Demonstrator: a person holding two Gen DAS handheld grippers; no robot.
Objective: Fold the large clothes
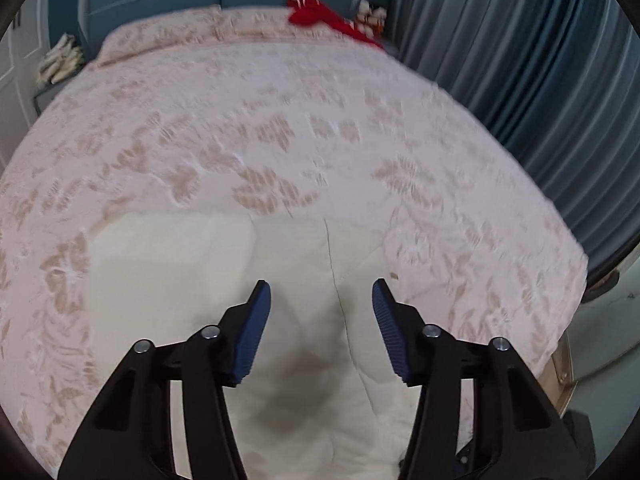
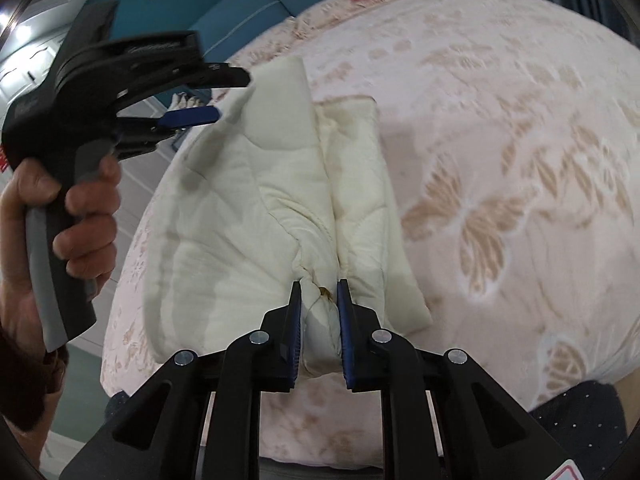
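Cream padded garment (image 2: 256,200) on bed (image 2: 500,140); we note right gripper (image 2: 319,292) jaws clamping bunched edge, left gripper (image 1: 321,292) jaws apart, empty.

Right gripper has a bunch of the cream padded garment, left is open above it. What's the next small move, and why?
Probably lower the left gripper onto the cream padded garment and close on its edge. Its jaws stand apart over the fabric with nothing between them, while the right gripper already pinches a gathered bunch. A second hold would let both hands lift and fold the garment on the bed.
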